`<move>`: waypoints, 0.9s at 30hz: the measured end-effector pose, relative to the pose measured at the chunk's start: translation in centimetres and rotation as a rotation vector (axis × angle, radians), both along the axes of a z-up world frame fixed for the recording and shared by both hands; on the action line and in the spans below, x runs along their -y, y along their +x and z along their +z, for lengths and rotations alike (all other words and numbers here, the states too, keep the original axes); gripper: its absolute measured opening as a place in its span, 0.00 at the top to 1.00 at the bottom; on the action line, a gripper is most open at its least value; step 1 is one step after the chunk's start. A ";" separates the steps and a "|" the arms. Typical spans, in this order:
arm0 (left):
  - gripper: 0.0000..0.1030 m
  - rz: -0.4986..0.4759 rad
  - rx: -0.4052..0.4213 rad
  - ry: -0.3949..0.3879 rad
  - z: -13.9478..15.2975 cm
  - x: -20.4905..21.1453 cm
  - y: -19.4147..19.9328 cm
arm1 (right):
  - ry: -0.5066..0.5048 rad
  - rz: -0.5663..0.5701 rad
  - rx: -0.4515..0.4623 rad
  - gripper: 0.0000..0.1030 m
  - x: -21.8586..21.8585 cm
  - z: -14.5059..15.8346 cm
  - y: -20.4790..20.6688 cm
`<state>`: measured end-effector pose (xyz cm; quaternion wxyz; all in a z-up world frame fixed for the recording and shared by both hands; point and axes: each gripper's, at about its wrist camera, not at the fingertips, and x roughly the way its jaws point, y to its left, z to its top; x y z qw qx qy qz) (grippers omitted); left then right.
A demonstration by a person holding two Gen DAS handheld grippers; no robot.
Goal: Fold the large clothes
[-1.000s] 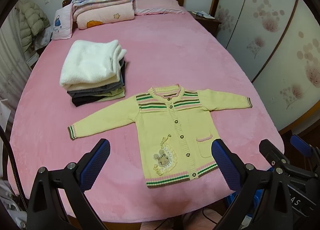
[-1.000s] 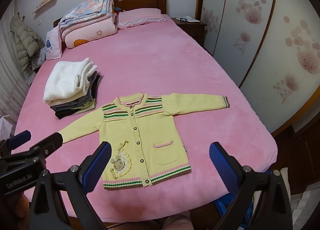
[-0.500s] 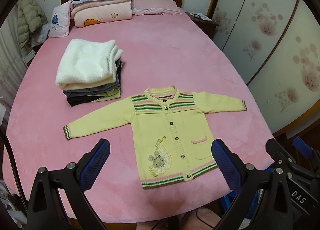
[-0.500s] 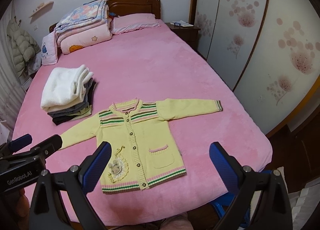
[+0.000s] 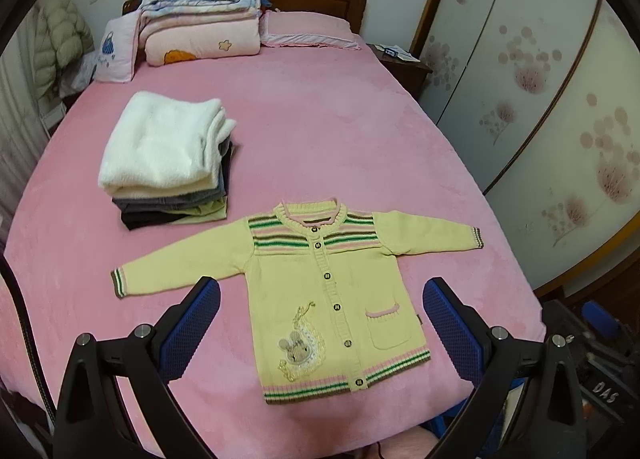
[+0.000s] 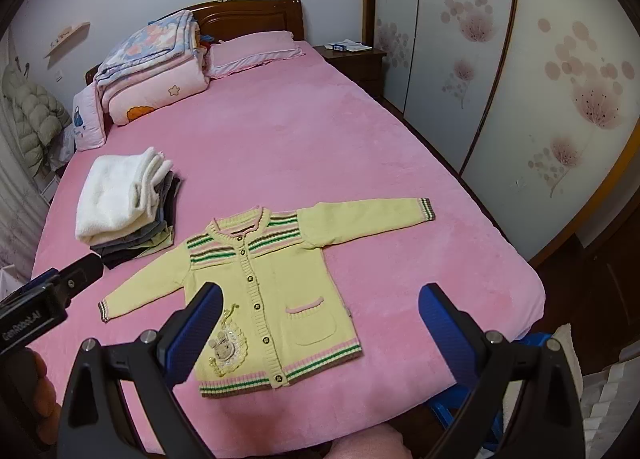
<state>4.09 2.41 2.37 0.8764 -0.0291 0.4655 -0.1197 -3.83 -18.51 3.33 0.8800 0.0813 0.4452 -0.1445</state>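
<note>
A yellow knit cardigan point(image 5: 328, 291) with striped yoke, buttons and a rabbit patch lies flat and face up on the pink bed, both sleeves spread out; it also shows in the right wrist view point(image 6: 264, 287). My left gripper point(image 5: 320, 327) is open and empty, held above the cardigan's lower half. My right gripper point(image 6: 320, 331) is open and empty, above the hem and pocket. The left gripper's body shows at the left edge of the right wrist view point(image 6: 44, 299).
A stack of folded clothes topped by a white fleece point(image 5: 168, 155) sits left of the cardigan. Folded quilts point(image 5: 200, 19) and a pillow point(image 5: 308, 29) lie by the headboard. A wardrobe point(image 5: 540, 79) stands right; a nightstand point(image 6: 352, 55) beside the bed point(image 5: 320, 119).
Both grippers have pulled back and up, so the cardigan sits lower and smaller in view. Cardigan and stack have not moved. Both grippers stay open.
</note>
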 end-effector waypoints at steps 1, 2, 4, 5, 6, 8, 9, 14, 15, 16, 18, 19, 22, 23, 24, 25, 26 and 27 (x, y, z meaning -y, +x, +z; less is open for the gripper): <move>0.02 -0.007 0.003 0.005 0.0 0.4 0.2 | 0.004 -0.003 0.003 0.04 0.4 0.0 0.1; 0.02 -0.015 0.006 0.013 0.0 1.1 0.5 | 0.008 -0.005 0.005 0.04 1.1 0.1 0.4; 0.02 -0.037 0.005 0.030 -0.1 2.6 1.1 | 0.010 -0.004 0.012 0.04 2.3 0.3 0.9; 0.02 -0.047 0.006 0.045 -0.2 3.8 1.7 | 0.011 -0.002 0.016 0.04 2.9 0.3 1.2; 0.02 -0.049 0.010 0.055 -0.1 4.5 2.1 | 0.015 0.002 0.022 0.04 3.8 0.4 1.5; 0.02 -0.045 0.030 0.077 0.0 6.4 3.1 | 0.023 0.012 0.037 0.04 5.7 0.4 2.4; 0.02 -0.035 0.040 0.088 0.1 7.5 3.8 | 0.029 0.015 0.042 0.04 7.2 0.1 3.1; 0.02 -0.035 0.055 0.101 -0.5 12.7 7.1 | 0.045 0.020 0.012 0.04 13.5 -2.2 6.6; 0.02 -0.030 0.053 0.114 -1.1 14.1 7.9 | 0.045 0.020 0.002 0.04 14.6 -2.9 7.2; 0.02 -0.026 0.049 0.122 -1.7 15.2 8.7 | 0.050 0.019 -0.011 0.04 16.2 -3.8 7.9; 0.02 -0.019 0.039 0.128 -3.2 17.5 10.3 | 0.063 0.017 -0.035 0.04 18.8 -5.5 9.2; 0.02 -0.014 0.034 0.130 -4.2 18.8 11.2 | 0.072 0.016 -0.048 0.04 20.3 -6.6 9.9; 0.02 -0.006 0.025 0.147 -7.0 21.5 13.0 | 0.095 0.014 -0.080 0.05 24.0 -9.9 11.9; 0.02 -0.003 0.017 0.158 -8.2 22.5 13.7 | 0.106 0.017 -0.087 0.06 25.1 -11.1 12.6; 0.02 -0.002 0.003 0.165 -9.4 23.5 14.4 | 0.118 0.020 -0.098 0.12 26.2 -12.4 13.3; 0.02 -0.002 -0.008 0.169 -10.7 24.3 15.1 | 0.132 0.020 -0.120 0.16 27.1 -13.8 14.0; 0.02 0.001 -0.017 0.174 -11.9 25.0 15.5 | 0.155 0.021 -0.142 0.18 28.3 -15.4 14.9; 0.02 0.003 -0.030 0.180 -13.0 25.6 16.0 | 0.173 0.019 -0.157 0.19 29.1 -16.7 15.5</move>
